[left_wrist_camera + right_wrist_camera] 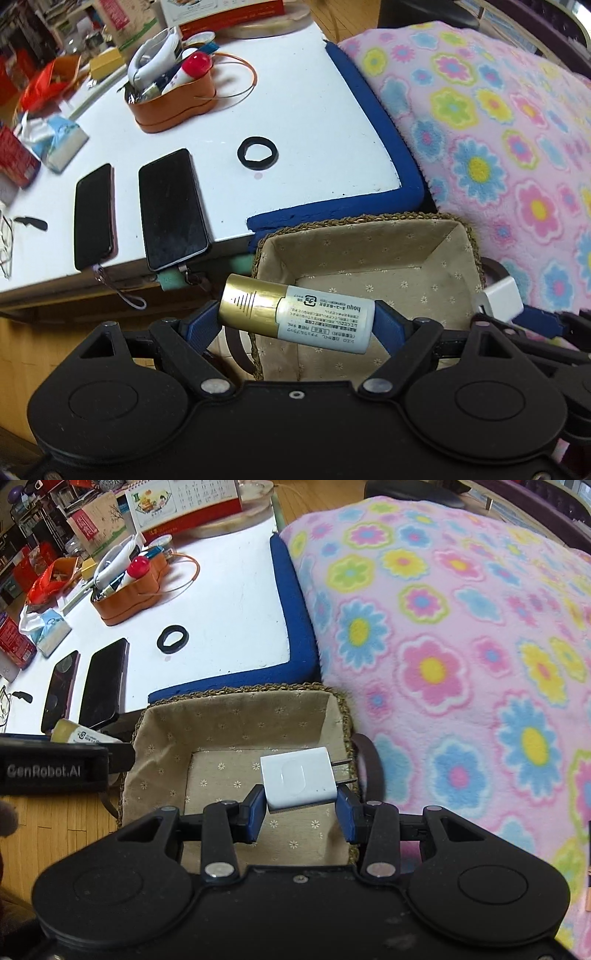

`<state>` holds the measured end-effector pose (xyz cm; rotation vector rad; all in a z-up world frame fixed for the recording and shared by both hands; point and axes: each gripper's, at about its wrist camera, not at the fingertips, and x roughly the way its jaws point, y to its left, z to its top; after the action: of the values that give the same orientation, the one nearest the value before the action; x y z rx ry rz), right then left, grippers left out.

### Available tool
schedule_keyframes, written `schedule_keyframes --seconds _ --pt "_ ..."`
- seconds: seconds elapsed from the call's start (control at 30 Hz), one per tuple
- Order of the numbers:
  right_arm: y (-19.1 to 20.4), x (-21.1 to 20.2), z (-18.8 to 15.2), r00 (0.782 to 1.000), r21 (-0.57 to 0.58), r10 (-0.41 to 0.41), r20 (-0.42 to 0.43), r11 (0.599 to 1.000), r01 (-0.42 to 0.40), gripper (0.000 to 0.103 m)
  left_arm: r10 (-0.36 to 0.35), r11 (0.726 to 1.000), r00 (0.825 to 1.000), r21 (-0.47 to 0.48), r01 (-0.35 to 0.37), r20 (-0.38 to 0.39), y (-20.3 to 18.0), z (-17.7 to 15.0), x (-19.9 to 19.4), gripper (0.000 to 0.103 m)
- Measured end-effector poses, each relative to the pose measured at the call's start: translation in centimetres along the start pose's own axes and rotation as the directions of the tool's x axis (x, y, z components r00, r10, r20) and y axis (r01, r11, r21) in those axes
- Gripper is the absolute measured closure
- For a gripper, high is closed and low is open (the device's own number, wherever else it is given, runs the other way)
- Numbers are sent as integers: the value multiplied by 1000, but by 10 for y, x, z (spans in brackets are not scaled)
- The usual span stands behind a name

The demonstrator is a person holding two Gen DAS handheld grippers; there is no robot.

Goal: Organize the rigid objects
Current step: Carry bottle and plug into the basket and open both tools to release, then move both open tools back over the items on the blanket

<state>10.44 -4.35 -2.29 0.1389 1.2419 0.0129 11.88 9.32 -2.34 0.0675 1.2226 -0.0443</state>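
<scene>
Two phones [170,210] are lying side by side on the white table [295,110], one black ring [257,153] near them. The left gripper [295,321] is clamping one gold-capped bottle [295,317] crosswise over one lined basket [458,236]; the right gripper [301,808] is pinching one white charger [297,777] above that basket's floor

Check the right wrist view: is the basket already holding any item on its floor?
No. The basket floor is bare; the charger is held above it in the right gripper.
</scene>
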Motion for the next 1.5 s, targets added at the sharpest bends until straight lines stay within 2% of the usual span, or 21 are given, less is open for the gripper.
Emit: schedule_keyframes --seconds 0.1,0.17,0.2,0.37,0.43,0.7,0.87,1.07,1.2,1.4,1.5 --pt "1 3 4 1000 7 0 8 1000 0 63 12 1000 1000 -1 -12 -20 -1 3 5 20" --pt "1 1 6 1000 6 -10 27 1000 10 47 24 1000 999 -3 -24 -28 -1 4 6 20" --pt "2 -1 7 999 4 -17 40 1000 17 45 29 1000 999 -4 -29 -31 -1 4 6 20" --pt "0 -5 8 998 -3 -21 54 1000 21 45 34 999 998 2 -34 -51 -3 5 9 19" --pt "-3 -4 5 999 4 -20 50 1000 20 44 33 999 998 0 -34 -54 -4 5 9 15" --pt "-11 -2 -7 999 24 -25 33 999 24 44 34 999 997 -28 -36 -67 3 4 11 15" --pt "-14 2 -9 999 34 -25 24 999 24 44 34 999 997 -12 -34 -63 1 5 9 15" --pt "-14 -1 -13 1000 26 -16 27 1000 15 42 68 997 997 26 -67 -44 -4 4 4 15" --pt "-17 -10 -17 999 25 -17 41 1000 16 41 54 998 998 35 -52 -43 -5 3 -1 15" --pt "-32 -38 -28 994 28 -47 95 999 44 33 28 999 999 47 -26 -44 -11 0 -18 15" --pt "-48 -58 -36 988 53 -70 137 997 64 27 38 997 999 68 -36 -29 -20 -2 -32 15"
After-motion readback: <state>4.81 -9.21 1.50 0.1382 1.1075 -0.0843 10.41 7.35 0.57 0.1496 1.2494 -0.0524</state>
